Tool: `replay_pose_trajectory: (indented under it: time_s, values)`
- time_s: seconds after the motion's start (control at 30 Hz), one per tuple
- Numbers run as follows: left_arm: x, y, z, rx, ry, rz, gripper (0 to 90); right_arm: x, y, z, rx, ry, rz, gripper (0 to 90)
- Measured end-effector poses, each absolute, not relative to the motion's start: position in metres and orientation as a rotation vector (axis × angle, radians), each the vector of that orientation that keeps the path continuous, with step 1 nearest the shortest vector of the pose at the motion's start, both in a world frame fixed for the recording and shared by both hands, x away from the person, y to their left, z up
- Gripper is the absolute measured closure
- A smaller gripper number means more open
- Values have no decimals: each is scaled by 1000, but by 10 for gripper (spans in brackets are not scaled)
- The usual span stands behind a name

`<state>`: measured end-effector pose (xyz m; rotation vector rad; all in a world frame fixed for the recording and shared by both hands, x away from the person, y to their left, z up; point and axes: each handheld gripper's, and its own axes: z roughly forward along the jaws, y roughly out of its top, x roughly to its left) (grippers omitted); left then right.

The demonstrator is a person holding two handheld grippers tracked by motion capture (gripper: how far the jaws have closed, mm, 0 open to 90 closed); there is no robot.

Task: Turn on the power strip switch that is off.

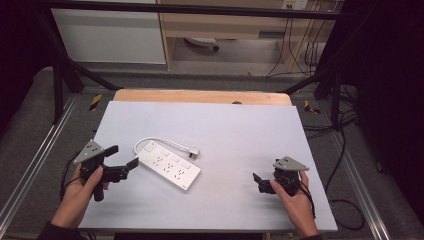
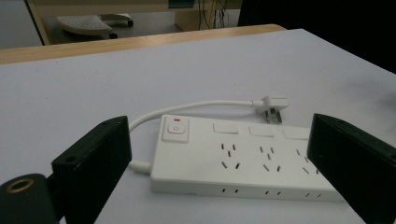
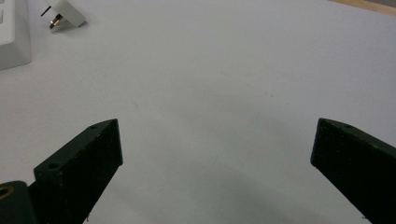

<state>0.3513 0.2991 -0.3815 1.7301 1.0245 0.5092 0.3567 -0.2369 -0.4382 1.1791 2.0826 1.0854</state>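
Observation:
A white power strip (image 1: 169,166) lies flat on the white table top (image 1: 235,135), left of centre, its switch end toward the left. Its white cord loops round to a plug (image 1: 194,152) lying just behind it. In the left gripper view the power strip (image 2: 243,158) sits between and just beyond my black jaws, its plug (image 2: 273,105) behind it. My left gripper (image 1: 121,155) is open, a short way left of the strip. My right gripper (image 1: 258,182) is open over bare table at the right; its view catches the strip's corner (image 3: 14,39) and the plug (image 3: 63,15).
The white board rests on a wooden table whose edge (image 1: 200,96) shows at the back. Black frame bars (image 1: 60,85) and cables (image 1: 340,150) flank the table. A wooden desk (image 1: 225,25) stands behind.

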Motion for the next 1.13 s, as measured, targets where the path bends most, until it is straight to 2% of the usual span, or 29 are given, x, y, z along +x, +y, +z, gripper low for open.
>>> replay_pose_trajectory:
  time_s: [0.7,0.93,1.13]
  values:
    - [326,325,-407,1771,1055,540,64,356,-237,-438,1180,2077,1088,25]
    - [321,331,-426,1801,1103,496,71,358,-238,-440,1200,2072,1057,25]
    - [322,324,-431,1860,1072,476,72,369,-238,-455,1323,2094,915,27]
